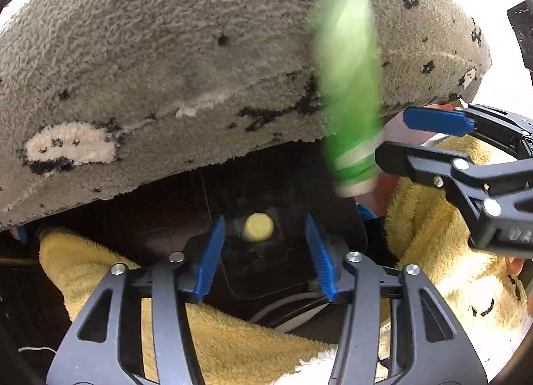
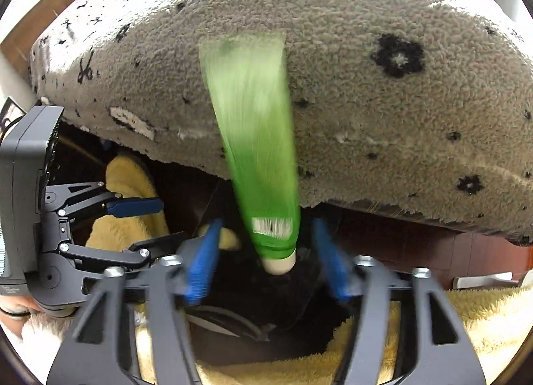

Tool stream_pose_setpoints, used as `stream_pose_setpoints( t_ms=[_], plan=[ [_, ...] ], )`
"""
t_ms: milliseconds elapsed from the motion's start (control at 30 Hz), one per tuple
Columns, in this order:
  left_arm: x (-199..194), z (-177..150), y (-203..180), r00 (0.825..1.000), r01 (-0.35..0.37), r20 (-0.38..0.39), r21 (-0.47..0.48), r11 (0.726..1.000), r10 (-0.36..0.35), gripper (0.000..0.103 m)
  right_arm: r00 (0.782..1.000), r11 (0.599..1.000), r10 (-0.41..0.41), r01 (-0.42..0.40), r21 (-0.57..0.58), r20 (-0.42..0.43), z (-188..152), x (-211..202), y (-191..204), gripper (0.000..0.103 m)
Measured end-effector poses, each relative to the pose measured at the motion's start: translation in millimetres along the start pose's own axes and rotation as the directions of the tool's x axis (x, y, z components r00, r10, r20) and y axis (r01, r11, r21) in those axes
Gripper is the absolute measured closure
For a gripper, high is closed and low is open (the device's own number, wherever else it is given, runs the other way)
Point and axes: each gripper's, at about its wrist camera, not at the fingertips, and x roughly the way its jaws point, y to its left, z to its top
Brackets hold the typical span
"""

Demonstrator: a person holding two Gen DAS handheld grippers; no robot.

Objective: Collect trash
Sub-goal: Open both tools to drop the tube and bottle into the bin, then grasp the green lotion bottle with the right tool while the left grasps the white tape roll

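A green squeeze tube (image 2: 256, 151) with a white cap hangs cap-down in mid-air, blurred by motion, between the spread fingers of my right gripper (image 2: 266, 258), touching neither. It also shows in the left wrist view (image 1: 349, 91), next to my right gripper (image 1: 393, 138). Below it lies a dark bin opening (image 2: 266, 318) lined with black bag. My left gripper (image 1: 263, 251) is open and empty over the same dark opening (image 1: 253, 268), where a pale yellow round lid (image 1: 258, 226) lies. My left gripper also shows in the right wrist view (image 2: 146, 225), open.
A grey fluffy blanket with black flower spots (image 1: 166, 68) (image 2: 383, 101) covers a bed edge behind. Yellow fluffy fabric (image 1: 233, 345) (image 2: 466, 318) surrounds the bin. Dark brown wood floor (image 2: 433, 245) lies under the bed.
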Motion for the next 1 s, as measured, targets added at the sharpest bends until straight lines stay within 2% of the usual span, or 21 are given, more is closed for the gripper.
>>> stream_pose_setpoints(
  t_ms=[100, 200, 367, 567, 600, 633, 800, 1000],
  plan=[
    [-3.9, -0.1, 3.3, 1.000, -0.010, -0.003, -0.006, 1.000, 0.010, 0.046, 1.000, 1.000, -0.010, 0.010, 0.015, 0.011, 1.2, -3.4, -3.1, 0.040],
    [-9.3, -0.7, 10.5, 1.000, -0.012, -0.008, -0.014, 1.000, 0.012, 0.043, 1.000, 0.999, -0.019, 0.018, 0.026, 0.022, 2.6, -9.9, -9.0, 0.040],
    [-20.0, 3.6, 18.4, 1.000, -0.020, -0.021, -0.005, 1.000, 0.020, 0.043, 0.999, 0.999, -0.027, 0.026, 0.032, 0.039, 2.0, -17.5, -13.5, 0.040],
    [-34.7, 12.7, 20.9, 0.998, -0.048, 0.028, 0.001, 0.999, 0.048, 0.043, 0.996, 0.999, -0.039, 0.036, 0.039, 0.081, 10.3, -30.7, -15.2, 0.040],
    [-41.3, 15.7, 22.2, 0.997, -0.062, 0.052, 0.007, 0.998, 0.062, 0.043, 0.993, 0.998, -0.051, 0.046, 0.043, 0.105, 13.6, -38.0, -17.6, 0.040],
    [-46.4, 18.5, 23.2, 0.998, -0.063, 0.033, 0.033, 0.997, 0.062, 0.043, 0.989, 0.997, -0.066, 0.060, 0.048, 0.134, 17.0, -45.9, -19.5, 0.040],
    [-79.1, 43.9, 33.5, 0.987, -0.092, 0.138, 0.028, 0.995, 0.087, 0.043, 0.958, 0.989, -0.138, 0.120, 0.085, 0.250, 41.0, -76.0, -34.0, 0.040],
    [-105.8, 83.0, 50.9, 0.953, -0.156, 0.262, 0.003, 0.988, 0.150, 0.041, 0.920, 0.977, -0.203, 0.168, 0.130, 0.335, 78.4, -94.5, -49.7, 0.038]
  ],
)
